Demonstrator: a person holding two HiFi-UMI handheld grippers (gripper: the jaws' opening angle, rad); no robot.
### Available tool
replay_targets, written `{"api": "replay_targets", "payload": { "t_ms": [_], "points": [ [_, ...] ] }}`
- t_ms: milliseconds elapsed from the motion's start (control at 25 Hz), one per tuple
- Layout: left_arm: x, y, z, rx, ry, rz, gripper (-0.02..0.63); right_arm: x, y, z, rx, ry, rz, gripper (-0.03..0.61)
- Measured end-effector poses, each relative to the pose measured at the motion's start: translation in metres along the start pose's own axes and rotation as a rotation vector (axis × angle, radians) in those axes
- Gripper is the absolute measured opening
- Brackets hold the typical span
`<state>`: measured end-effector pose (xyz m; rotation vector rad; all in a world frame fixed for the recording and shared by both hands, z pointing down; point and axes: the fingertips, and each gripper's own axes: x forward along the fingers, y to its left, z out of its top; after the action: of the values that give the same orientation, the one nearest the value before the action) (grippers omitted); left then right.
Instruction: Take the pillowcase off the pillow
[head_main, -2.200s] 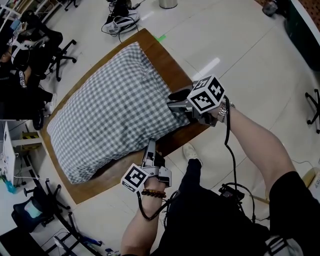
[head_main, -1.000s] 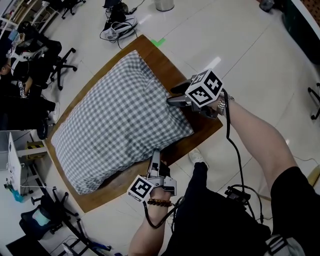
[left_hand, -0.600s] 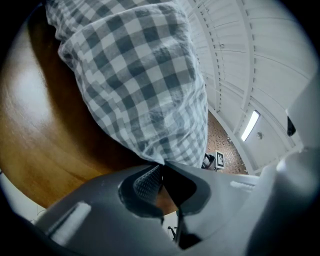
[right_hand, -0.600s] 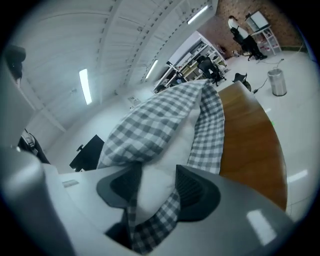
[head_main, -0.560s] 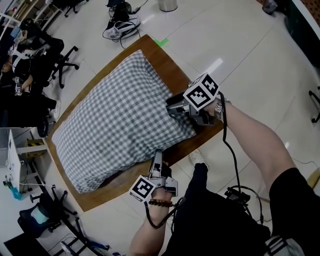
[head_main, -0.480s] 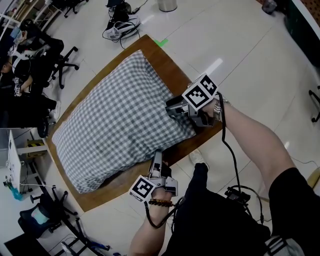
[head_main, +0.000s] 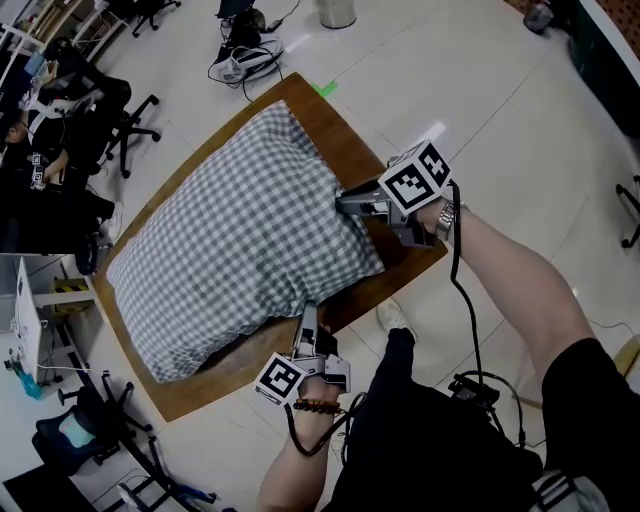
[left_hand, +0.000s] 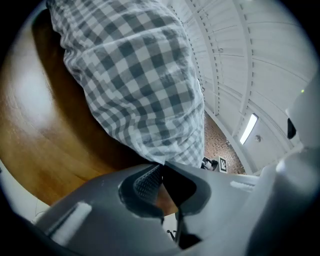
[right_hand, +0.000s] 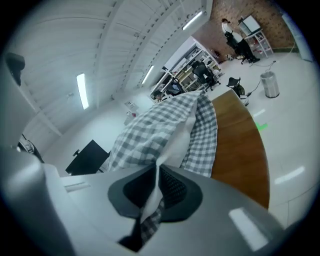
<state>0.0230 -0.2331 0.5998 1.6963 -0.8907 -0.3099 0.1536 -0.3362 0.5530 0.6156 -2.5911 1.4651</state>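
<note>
White tiled floor (head_main: 500, 100) all round, with a wooden table (head_main: 322, 118) sat on the diagonal in the middle of the head view. Its bare top shows as a brown band round the pillow. Off at 10 o'clock are black office chairs (head_main: 118, 112), at 12 o'clock a tangle of cables (head_main: 240, 58) and a grey bin (head_main: 337, 9), plus a bit of green tape (head_main: 322, 88) on the floor just past the table's far corner. The right gripper view catches a white ceiling with strip lights (right_hand: 82, 91) and shelving (right_hand: 192, 70) against a brick wall (right_hand: 235, 12).

The grey checked pillowcase (head_main: 230, 240) is still on the pillow, which covers most of the tabletop. Nothing pulled off yet.

The right gripper (head_main: 347, 203) is at the pillow's 3 o'clock edge. Its jaws have just been closing, and in its own view they're clamped on a fold of the checked fabric, with a tail of it poking out behind the pads. Some white material shows inside the opening there, can't tell if that's the pillow itself.

The left gripper (head_main: 304, 320) is at the 6 o'clock corner, clenched tight, with the case's hem pinched right at the tips as far as its own view shows, wood underneath. The person's shoe (head_main: 392, 317) sits by the table's near edge.
</note>
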Motion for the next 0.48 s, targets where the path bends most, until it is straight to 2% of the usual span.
{"api": "replay_targets", "payload": {
  "t_ms": [40,80,240,280,360,480],
  "points": [
    [-0.003,0.0,0.002,0.001,-0.008,0.006,0.008,-0.003,0.002,0.002,-0.013,-0.001,-0.01,0.018],
    [-0.011,0.004,0.002,-0.005,-0.013,0.048,0.008,-0.005,0.004,0.003,-0.023,-0.001,-0.018,0.018],
    [-0.053,0.027,0.006,-0.06,-0.035,0.331,0.006,-0.013,0.007,0.007,-0.038,-0.01,-0.046,0.017],
    [-0.062,0.031,0.008,-0.066,-0.045,0.379,0.007,-0.014,0.007,0.007,-0.04,-0.01,-0.052,0.017],
    [-0.074,0.033,0.018,-0.061,-0.072,0.41,0.006,-0.017,0.007,0.008,-0.049,-0.006,-0.073,0.017],
    [-0.088,0.032,0.035,-0.044,-0.118,0.409,0.006,-0.019,0.007,0.012,-0.072,-0.006,-0.121,0.015]
  ]
}}
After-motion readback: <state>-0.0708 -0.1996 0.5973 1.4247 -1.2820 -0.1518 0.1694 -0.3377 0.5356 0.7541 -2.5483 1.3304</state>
